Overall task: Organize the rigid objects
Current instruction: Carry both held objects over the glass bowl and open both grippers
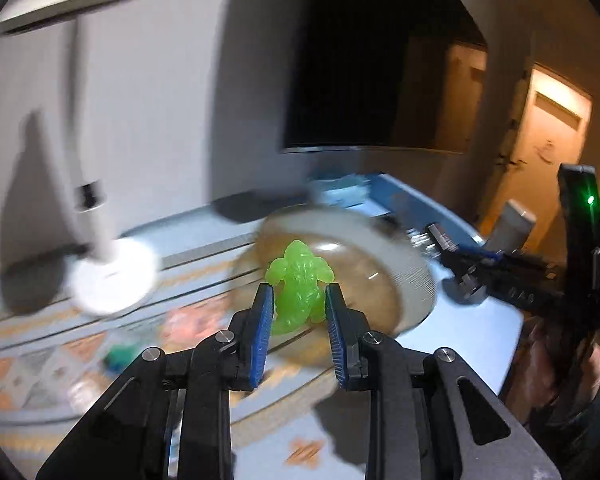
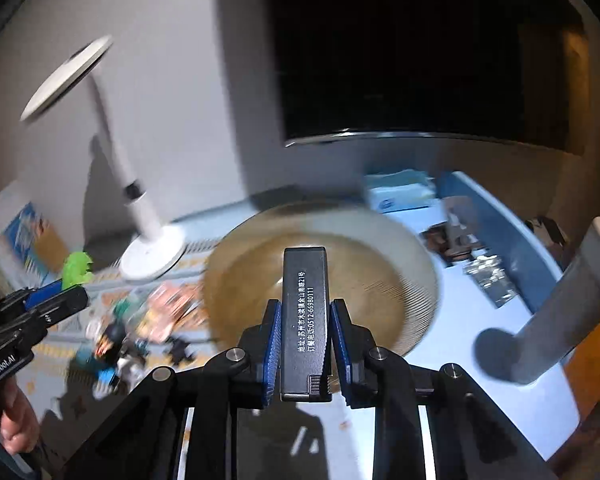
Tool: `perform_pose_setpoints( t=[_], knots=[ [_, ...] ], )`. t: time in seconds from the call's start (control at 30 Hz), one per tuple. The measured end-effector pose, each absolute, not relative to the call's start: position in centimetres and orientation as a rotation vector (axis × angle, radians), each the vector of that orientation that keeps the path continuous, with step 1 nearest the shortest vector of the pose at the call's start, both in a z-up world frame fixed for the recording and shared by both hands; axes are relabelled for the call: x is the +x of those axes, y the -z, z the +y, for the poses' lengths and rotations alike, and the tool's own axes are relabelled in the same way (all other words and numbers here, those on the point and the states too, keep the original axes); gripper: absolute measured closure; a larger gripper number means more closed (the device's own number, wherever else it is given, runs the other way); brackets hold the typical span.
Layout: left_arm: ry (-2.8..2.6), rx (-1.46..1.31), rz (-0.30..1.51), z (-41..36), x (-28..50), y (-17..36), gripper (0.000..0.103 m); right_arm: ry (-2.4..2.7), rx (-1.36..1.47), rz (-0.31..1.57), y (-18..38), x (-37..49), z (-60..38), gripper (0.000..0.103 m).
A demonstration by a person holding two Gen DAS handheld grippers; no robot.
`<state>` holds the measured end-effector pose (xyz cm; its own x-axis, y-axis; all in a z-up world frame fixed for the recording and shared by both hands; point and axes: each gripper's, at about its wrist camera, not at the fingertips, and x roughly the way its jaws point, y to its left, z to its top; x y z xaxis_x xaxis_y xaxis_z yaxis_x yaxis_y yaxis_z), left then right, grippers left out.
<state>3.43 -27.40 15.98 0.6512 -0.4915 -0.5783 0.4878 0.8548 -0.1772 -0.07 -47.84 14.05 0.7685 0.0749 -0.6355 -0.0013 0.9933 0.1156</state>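
A pale blue table (image 2: 500, 332) with a patterned cloth stands against a grey wall under a dark screen (image 2: 420, 48), and a wide tan bowl (image 2: 416, 276) sits at its middle with a white lamp (image 2: 140, 208) to its left. The left gripper (image 1: 300, 300) is clamped on a green toy figure (image 1: 300, 280), upright before the bowl, head up. The right gripper (image 2: 305, 314) is clamped on a black lighter (image 2: 304, 320), its long axis pointing away over the bowl.
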Motion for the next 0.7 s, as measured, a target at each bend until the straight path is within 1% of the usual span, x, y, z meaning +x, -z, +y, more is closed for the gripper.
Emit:
perform_pose_setpoints(
  t=[0.1, 0.23, 0.37, 0.57, 0.6, 0.63, 0.7],
  knots=[
    [0.591, -0.015, 0.729, -30.8, 6.2, -14.7, 0.080, -0.024, 0.100, 0.763, -13.5, 2.2, -49.5, 0.079],
    [0.598, -0.010, 0.855, -34.1, 9.0, -10.9, 0.080, -0.057, 0.054, 0.890, -10.8, 5.1, -50.0, 0.079],
    [0.586, 0.006, 0.930, -35.5, 10.1, -8.0, 0.080, -0.074, 0.021, 0.974, -8.4, 6.9, -49.2, 0.079],
    [0.579, 0.005, 1.003, -36.5, 11.2, -5.9, 0.079, -0.081, 0.014, 1.058, -5.9, 8.0, -48.8, 0.079],
    [0.582, -0.010, 1.013, -36.4, 11.4, -5.8, 0.069, -0.079, 0.014, 1.065, -5.8, 8.0, -48.7, 0.079],
    [0.589, -0.022, 1.015, -36.3, 11.5, -5.9, 0.063, -0.078, 0.016, 1.070, -5.7, 8.1, -48.8, 0.079],
    [0.577, -0.025, 0.992, -35.8, 11.5, -6.7, 0.045, -0.070, 0.029, 1.054, -6.1, 7.9, -49.0, 0.077]
  ],
)
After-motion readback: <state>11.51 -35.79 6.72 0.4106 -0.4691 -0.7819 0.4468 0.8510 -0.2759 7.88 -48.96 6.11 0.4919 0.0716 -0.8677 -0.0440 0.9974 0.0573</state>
